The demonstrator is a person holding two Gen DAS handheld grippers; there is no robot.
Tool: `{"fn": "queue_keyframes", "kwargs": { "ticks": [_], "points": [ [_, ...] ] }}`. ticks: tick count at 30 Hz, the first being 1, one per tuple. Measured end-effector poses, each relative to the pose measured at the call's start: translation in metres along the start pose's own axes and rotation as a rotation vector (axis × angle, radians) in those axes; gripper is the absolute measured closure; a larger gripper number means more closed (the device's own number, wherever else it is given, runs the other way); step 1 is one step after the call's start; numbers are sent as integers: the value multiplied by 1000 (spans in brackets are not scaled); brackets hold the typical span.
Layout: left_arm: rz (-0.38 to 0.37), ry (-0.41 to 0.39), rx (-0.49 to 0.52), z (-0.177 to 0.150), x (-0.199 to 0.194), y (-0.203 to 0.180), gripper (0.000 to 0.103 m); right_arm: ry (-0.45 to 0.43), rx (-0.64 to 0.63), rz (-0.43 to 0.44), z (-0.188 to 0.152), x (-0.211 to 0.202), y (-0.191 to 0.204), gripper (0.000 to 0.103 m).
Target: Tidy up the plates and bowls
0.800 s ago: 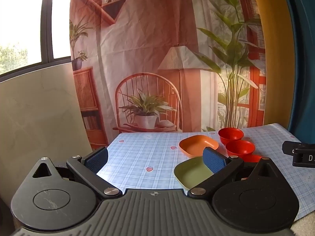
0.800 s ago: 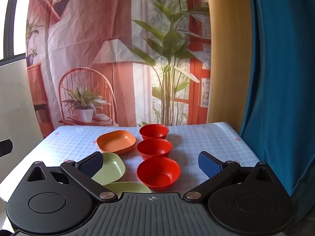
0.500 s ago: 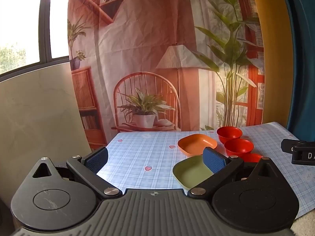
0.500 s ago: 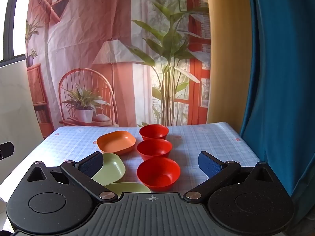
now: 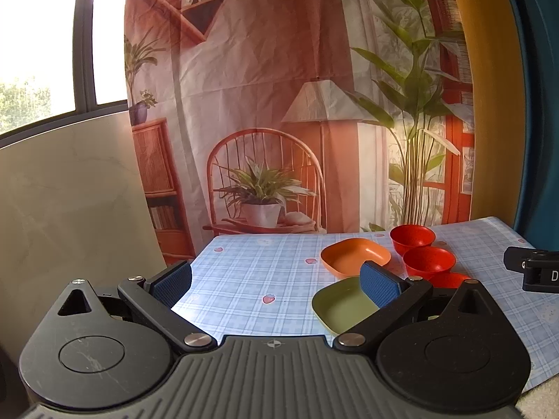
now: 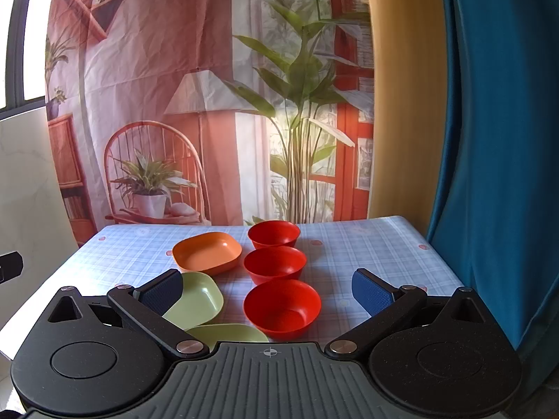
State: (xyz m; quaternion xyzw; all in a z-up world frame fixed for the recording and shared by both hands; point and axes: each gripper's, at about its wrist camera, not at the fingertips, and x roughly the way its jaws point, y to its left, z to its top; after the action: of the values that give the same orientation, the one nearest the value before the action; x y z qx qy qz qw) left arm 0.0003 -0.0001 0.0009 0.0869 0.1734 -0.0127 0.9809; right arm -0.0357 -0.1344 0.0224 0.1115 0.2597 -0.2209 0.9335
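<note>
Plates and bowls sit on the checked tablecloth (image 6: 349,255): three red bowls (image 6: 281,307) in a row running away from the camera, an orange plate (image 6: 207,252) and two green plates (image 6: 195,299) to their left. Left gripper (image 5: 276,281) and right gripper (image 6: 267,289) both hover above, jaws spread wide, nothing held

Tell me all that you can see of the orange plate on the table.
The orange plate is a shallow, squarish dish with rounded corners and a raised rim, and looks like matte plastic. It is empty and lies flat and upright on the blue checked tablecloth, at the far end of the plate column. The light green plate lies just before it, red bowls beside it. Nothing holds it.
</note>
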Motion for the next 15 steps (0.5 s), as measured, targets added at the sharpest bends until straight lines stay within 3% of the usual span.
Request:
{"fn": "queue_keyframes", "kwargs": {
  "ticks": [15],
  "points": [
    [3,1,1,0,-1,1,0,0,3,0,0,0,0,0]
  ]
}}
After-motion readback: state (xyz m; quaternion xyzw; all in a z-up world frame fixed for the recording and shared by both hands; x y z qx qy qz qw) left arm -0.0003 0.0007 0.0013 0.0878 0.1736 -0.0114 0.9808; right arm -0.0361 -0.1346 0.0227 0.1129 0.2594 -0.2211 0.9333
